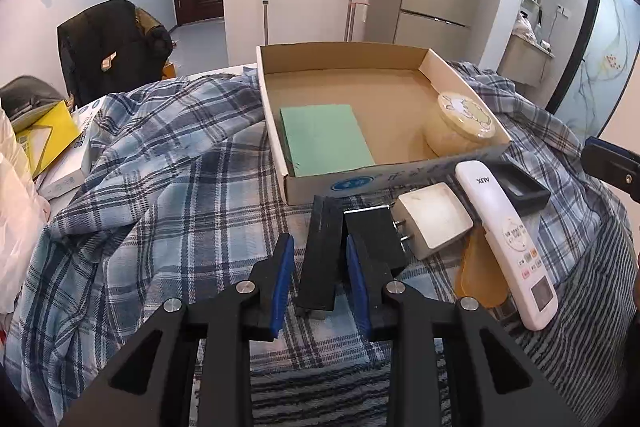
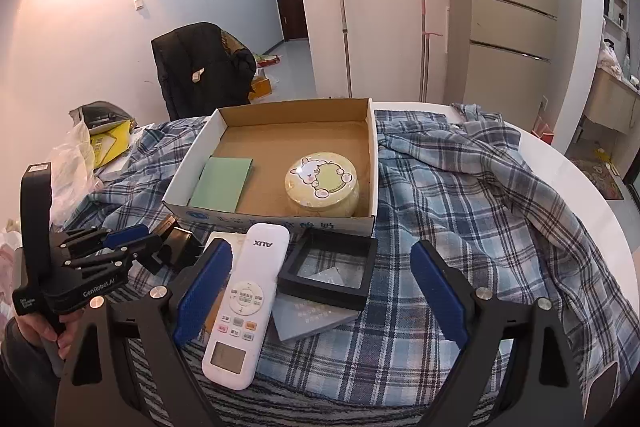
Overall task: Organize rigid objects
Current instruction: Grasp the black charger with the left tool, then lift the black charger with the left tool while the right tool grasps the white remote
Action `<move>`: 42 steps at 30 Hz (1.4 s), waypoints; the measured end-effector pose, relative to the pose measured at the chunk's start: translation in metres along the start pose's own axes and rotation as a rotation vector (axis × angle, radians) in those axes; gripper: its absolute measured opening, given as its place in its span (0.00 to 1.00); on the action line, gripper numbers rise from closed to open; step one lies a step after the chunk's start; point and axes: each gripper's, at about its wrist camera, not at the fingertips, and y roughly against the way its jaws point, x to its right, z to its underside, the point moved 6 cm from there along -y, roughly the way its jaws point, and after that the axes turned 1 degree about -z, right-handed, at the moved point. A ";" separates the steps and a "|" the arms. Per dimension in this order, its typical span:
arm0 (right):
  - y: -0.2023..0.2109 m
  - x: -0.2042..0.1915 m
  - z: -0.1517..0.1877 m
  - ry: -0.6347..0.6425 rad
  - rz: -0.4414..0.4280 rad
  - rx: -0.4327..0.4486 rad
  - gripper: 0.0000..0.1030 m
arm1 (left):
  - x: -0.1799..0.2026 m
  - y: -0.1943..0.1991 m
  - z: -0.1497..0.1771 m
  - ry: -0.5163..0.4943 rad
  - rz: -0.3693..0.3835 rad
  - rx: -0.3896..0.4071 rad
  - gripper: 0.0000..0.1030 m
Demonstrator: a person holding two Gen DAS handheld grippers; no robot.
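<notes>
Beside the cardboard box [image 1: 320, 187], left gripper [image 1: 316, 259] was clamped on a black block [image 1: 320, 259]; right gripper [image 2: 320, 291] gaped wide over the white remote [image 2: 248, 299].

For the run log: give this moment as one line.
left tongs: shut on black bar | right tongs: open, near white remote | box: green card, yellow tin inside

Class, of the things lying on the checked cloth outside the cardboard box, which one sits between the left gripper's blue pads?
The long black block; the white remote and white charger lie aside.
</notes>
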 end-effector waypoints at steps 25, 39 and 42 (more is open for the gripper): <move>-0.004 0.000 0.003 0.010 0.018 -0.011 0.87 | -0.002 -0.024 0.008 -0.006 -0.051 -0.119 0.19; -0.006 -0.009 0.007 -0.027 0.019 -0.074 0.75 | 0.013 0.066 -0.017 0.027 -0.085 0.191 0.18; -0.014 -0.025 0.017 -0.040 -0.060 -0.196 0.65 | 0.019 0.087 -0.010 0.032 -0.089 0.195 0.18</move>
